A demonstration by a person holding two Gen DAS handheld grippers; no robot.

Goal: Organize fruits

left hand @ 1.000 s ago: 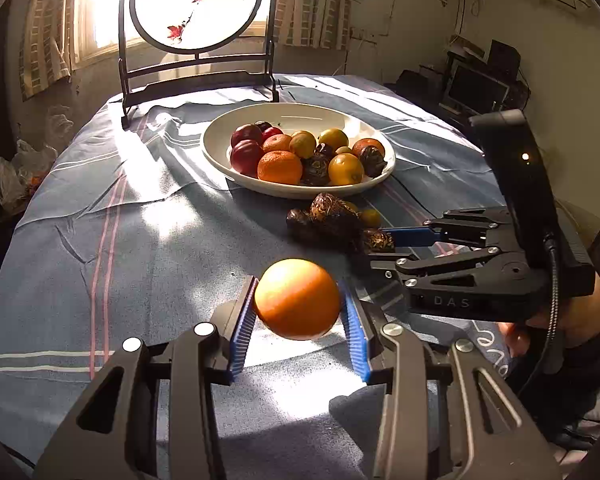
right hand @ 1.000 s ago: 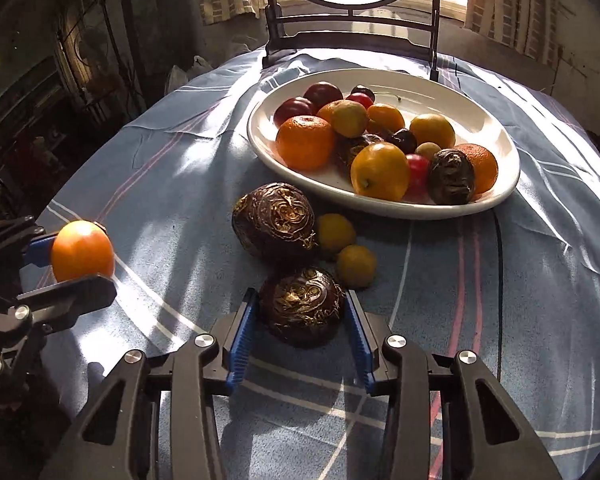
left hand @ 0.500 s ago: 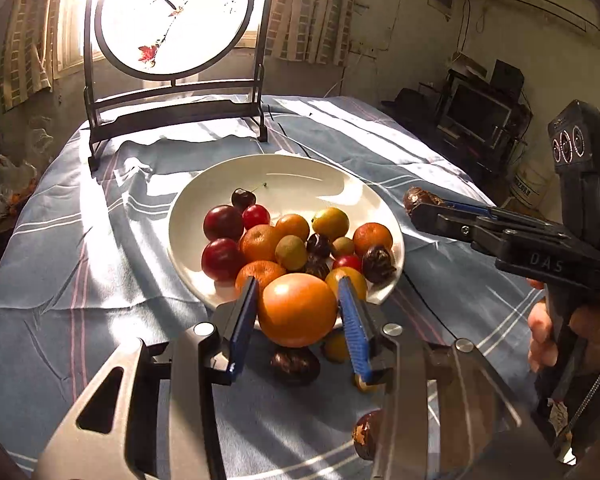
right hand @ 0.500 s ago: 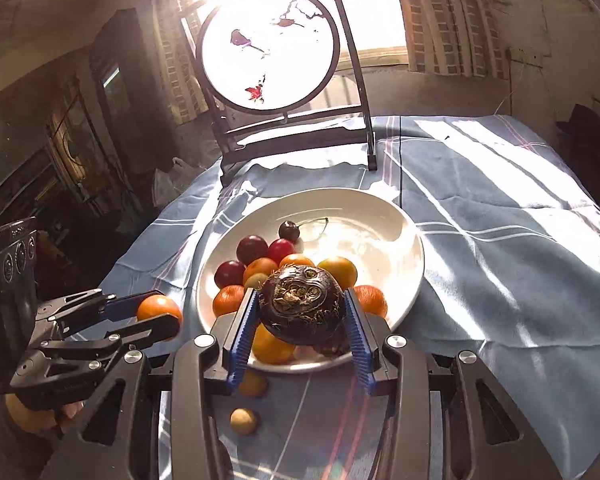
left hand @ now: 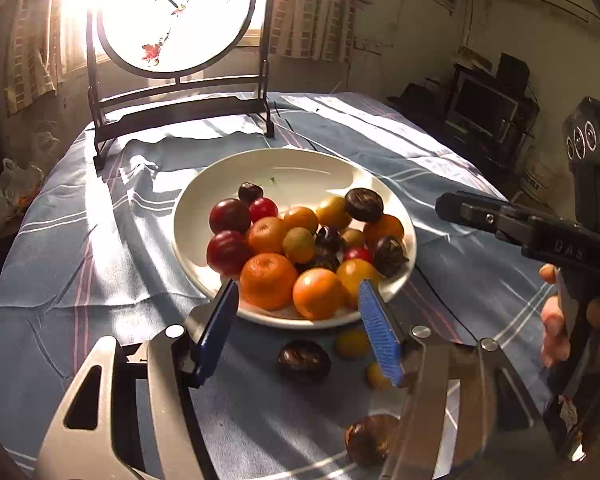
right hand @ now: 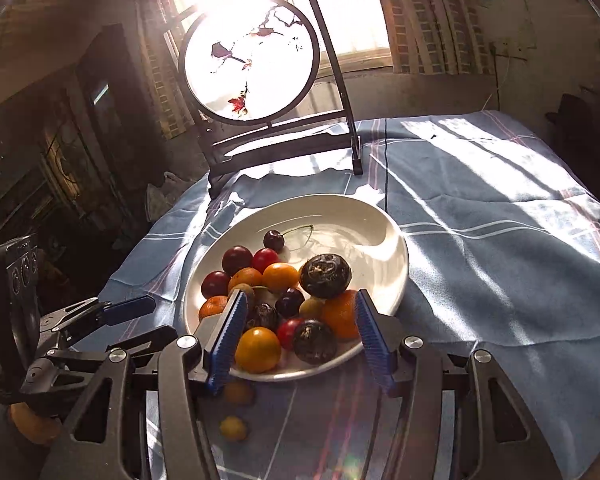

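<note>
Left gripper: fingers just spread apart, nothing between them; the orange lies in the bowl.
Right gripper: fingers just parted, empty; the dark patterned fruit rests on the pile.
Surface: one dark fruit and small yellow fruits lie before the bowl.
White bowl: oranges, red plums, a cherry, dark fruits.
Round screen: beyond the bowl.

white plate, blue striped tablecloth
</note>
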